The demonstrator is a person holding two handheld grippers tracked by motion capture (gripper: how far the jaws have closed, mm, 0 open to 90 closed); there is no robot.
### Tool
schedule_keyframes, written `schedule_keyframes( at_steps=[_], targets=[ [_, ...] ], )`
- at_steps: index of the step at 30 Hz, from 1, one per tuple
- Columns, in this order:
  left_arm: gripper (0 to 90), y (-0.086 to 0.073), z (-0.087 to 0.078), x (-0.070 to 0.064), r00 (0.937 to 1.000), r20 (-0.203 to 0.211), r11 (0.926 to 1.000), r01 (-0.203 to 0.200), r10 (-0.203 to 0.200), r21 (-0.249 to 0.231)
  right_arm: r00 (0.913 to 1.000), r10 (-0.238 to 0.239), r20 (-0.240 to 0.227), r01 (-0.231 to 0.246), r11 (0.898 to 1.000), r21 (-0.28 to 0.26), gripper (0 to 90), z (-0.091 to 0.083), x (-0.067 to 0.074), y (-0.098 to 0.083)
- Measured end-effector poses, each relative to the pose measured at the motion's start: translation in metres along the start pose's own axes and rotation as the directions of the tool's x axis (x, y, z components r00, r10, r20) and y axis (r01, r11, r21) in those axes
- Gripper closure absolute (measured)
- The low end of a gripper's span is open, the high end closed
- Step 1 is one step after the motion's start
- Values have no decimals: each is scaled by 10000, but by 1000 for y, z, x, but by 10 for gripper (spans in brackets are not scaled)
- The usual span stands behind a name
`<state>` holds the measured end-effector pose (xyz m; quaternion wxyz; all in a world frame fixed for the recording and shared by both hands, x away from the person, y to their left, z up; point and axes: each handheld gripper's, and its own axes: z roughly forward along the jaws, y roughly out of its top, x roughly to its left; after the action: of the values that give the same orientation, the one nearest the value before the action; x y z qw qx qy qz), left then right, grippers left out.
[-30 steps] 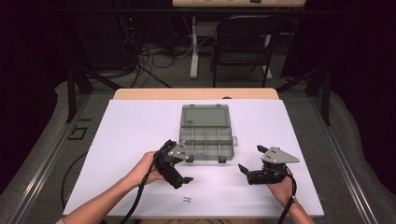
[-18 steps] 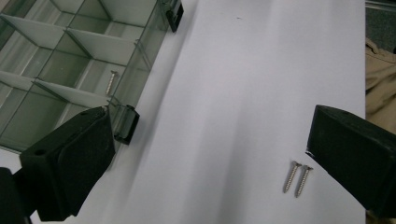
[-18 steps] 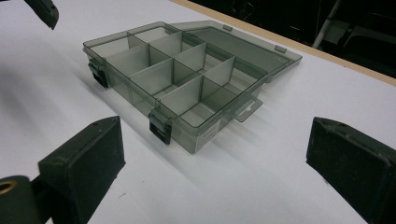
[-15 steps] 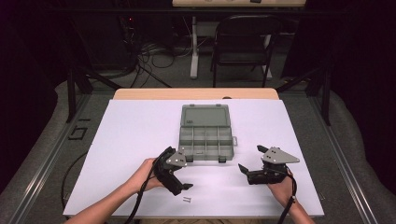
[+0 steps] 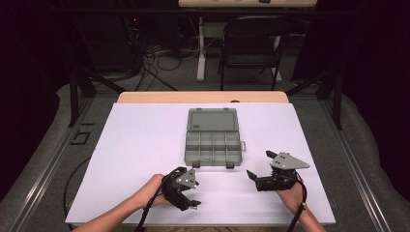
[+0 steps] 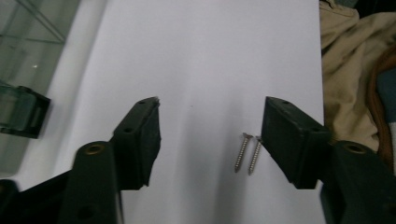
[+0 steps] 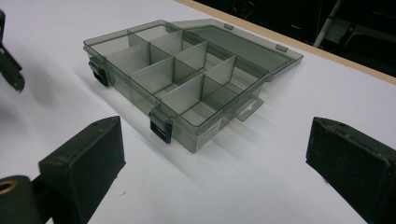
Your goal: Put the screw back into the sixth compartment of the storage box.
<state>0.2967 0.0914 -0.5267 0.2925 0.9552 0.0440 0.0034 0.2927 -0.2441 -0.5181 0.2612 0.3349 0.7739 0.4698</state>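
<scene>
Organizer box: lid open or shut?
Open. The organizer box has its lid folded back flat on the table behind it, and the divided compartments are uncovered and look empty.

White table sheet (image 5: 145, 145) evenly lit from above; surroundings at frame edges dark. Soft shadows beneath 2 screws (image 6: 247, 154). Upper left of left gripper view blurred. High view slightly grainy.

screws (image 6: 248, 153) hidden under left tongs (image 5: 193, 205)
</scene>
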Motion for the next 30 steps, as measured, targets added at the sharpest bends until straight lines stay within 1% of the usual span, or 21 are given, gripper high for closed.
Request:
schedule_keyframes(
  at_steps=[1,2,3,4,6,8,11,14,17,18,21,24,25,27,30],
  targets=[
    [436,0,1,-1,10000,48,10000,-40,40,9,10000,9,19,-9,10000,23,34,0,0,0],
    [464,-1,3,-2,9998,199,10000,-82,81,20,10000,11,9,-11,10000,-6,35,0,0,0],
    [512,-2,3,-2,9992,387,9998,-112,106,152,10000,21,15,-21,10000,-2,34,0,0,0],
    [548,-2,4,-3,9992,365,9998,-150,144,159,10000,17,12,-17,10000,-8,35,0,0,0],
    [598,-3,4,-2,9985,525,9994,-183,168,288,10000,18,13,-18,10000,-9,35,0,0,0],
    [642,-4,5,-3,9984,538,9996,-177,166,202,10000,12,11,-12,10000,2,35,0,0,0],
    [681,-4,6,-3,9970,726,9990,-304,280,324,10000,13,19,-13,10000,5,35,-1,0,0],
    [720,-5,8,-4,9962,803,9984,-368,333,431,10000,34,63,-34,10000,-15,35,0,0,0],
    [772,-6,11,-5,9960,786,9971,-463,415,608,10000,21,50,-21,10000,-2,35,-1,0,0],
    [794,-6,12,-5,9962,749,9963,-493,441,699,10000,8,45,-8,10000,3,35,-1,0,0],
    [857,-6,12,-5,9971,608,9965,-506,466,669,10000,65,56,-65,10000,-18,35,-1,0,1],
    [870,-9,12,-3,9969,734,9979,-329,287,559,10000,30,90,-30,10000,-7,36,-1,1,1],
    [874,-10,12,-3,9969,773,9990,-207,175,400,10000,36,61,-36,10000,-43,36,-1,1,1],
    [877,-10,12,-3,9971,741,9992,-194,167,351,10000,23,65,-23,10000,-43,36,-1,1,1],
    [877,-11,12,-1,9966,815,9994,-130,104,325,10000,49,57,-49,10000,-11,36,-1,0,0]
  ],
)
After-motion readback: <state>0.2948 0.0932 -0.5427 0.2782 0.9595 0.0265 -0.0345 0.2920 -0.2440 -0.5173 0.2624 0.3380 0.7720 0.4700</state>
